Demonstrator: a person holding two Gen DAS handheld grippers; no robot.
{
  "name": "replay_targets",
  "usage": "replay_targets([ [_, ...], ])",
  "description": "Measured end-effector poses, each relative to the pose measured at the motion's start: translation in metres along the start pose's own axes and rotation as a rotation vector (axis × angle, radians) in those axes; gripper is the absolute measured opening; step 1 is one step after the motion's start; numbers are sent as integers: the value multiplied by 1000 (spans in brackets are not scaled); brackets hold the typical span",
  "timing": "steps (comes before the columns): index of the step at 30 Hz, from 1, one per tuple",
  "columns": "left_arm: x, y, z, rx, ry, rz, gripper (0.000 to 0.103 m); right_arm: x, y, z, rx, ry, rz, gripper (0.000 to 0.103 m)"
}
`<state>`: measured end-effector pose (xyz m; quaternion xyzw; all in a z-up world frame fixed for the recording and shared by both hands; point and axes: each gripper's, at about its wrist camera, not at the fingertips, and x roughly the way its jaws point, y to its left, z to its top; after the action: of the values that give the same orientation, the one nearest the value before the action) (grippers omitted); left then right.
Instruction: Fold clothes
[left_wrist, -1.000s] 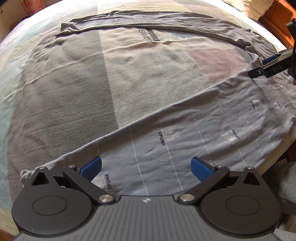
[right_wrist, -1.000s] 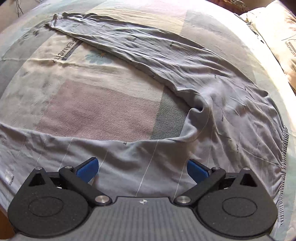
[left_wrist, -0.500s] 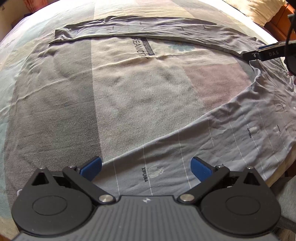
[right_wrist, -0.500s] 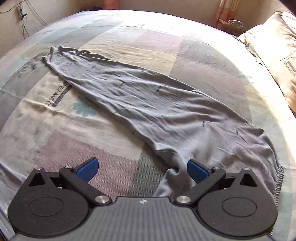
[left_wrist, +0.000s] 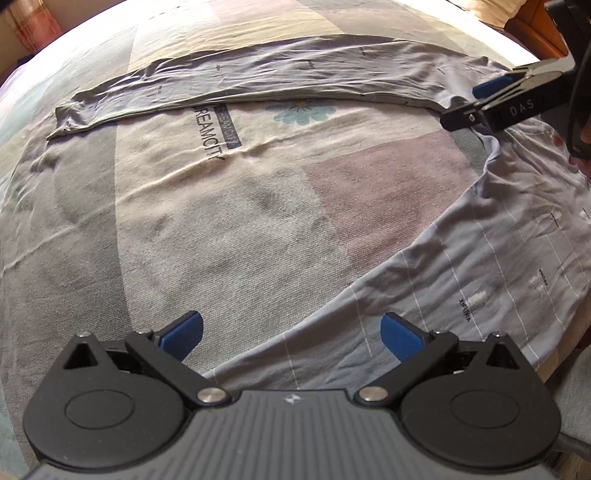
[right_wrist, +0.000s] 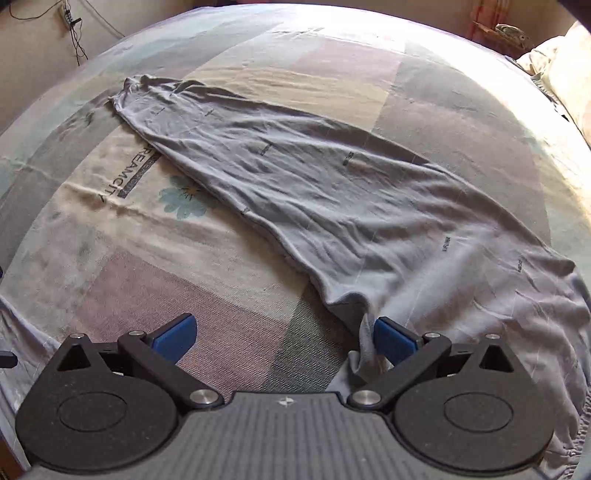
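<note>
Grey-blue trousers (left_wrist: 295, 74) lie spread in a V on the bed: one leg (right_wrist: 314, 184) runs to the far left, the other leg (left_wrist: 498, 277) runs along the near edge. My left gripper (left_wrist: 291, 330) is open above the near leg's inner edge, holding nothing. My right gripper (right_wrist: 284, 332) is open over the crotch fold (right_wrist: 364, 317); cloth touches its right pad (right_wrist: 391, 338). The right gripper also shows in the left wrist view (left_wrist: 491, 99) at the upper right.
The patchwork bedsheet (left_wrist: 221, 229) carries a "DREAMCITY" print (left_wrist: 210, 136) and a flower (right_wrist: 183, 197) between the legs. A pillow (right_wrist: 569, 74) lies at the far right. A wall with cables (right_wrist: 70, 22) is at the far left.
Both grippers have moved forward across the bed from the near leg. The right gripper now sits at the crotch fold. Both stayed open.
</note>
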<state>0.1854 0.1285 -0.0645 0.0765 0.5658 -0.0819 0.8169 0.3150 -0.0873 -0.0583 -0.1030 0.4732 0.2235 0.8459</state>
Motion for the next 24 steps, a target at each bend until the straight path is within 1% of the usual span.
replay_targets([
  [2, 4, -6, 7, -1, 3, 1, 102, 0, -7, 6, -5, -39, -14, 103],
  [4, 7, -12, 16, 1, 7, 1, 102, 9, -9, 11, -12, -44, 5, 103],
  [5, 7, -14, 20, 3, 9, 1, 102, 16, -9, 11, -10, -23, 36, 103],
  [7, 8, -19, 25, 8, 16, 2, 102, 32, -7, 6, 23, 63, 121, 103],
  [8, 9, -21, 27, 10, 21, 5, 102, 36, -3, -1, 37, 81, 136, 103],
  [9, 9, -23, 29, 11, 26, 7, 102, 34, 2, -6, 19, 58, 121, 103],
  [11, 10, -25, 33, -1, 38, 13, 102, 34, 7, -7, -9, 57, 115, 103],
  [12, 10, -26, 35, -7, 45, 15, 102, 34, 2, -5, 23, 60, 136, 103],
  [13, 10, -27, 37, -11, 48, 19, 102, 32, -6, -3, 82, 58, 169, 103],
  [15, 10, -29, 44, -14, 50, 25, 102, 22, -24, 1, 181, 30, 213, 103],
  [16, 10, -30, 47, -15, 51, 28, 102, 15, -30, 3, 199, 6, 206, 103],
  [18, 13, -30, 56, -10, 45, 23, 102, 3, -40, 2, 194, -34, 167, 103],
  [19, 14, -30, 60, -8, 42, 21, 102, 0, -46, 0, 194, -41, 152, 103],
  [20, 15, -30, 64, -6, 39, 18, 102, 1, -51, -4, 201, -34, 144, 103],
  [21, 16, -30, 68, -4, 36, 16, 102, 5, -56, -8, 212, -1, 145, 103],
  [22, 17, -30, 73, -2, 33, 14, 102, 15, -61, -14, 228, 67, 158, 103],
  [23, 18, -31, 77, 0, 30, 11, 102, 20, -64, -18, 229, 97, 168, 103],
  [24, 20, -31, 81, 3, 27, 9, 102, 17, -64, -21, 211, 80, 175, 103],
])
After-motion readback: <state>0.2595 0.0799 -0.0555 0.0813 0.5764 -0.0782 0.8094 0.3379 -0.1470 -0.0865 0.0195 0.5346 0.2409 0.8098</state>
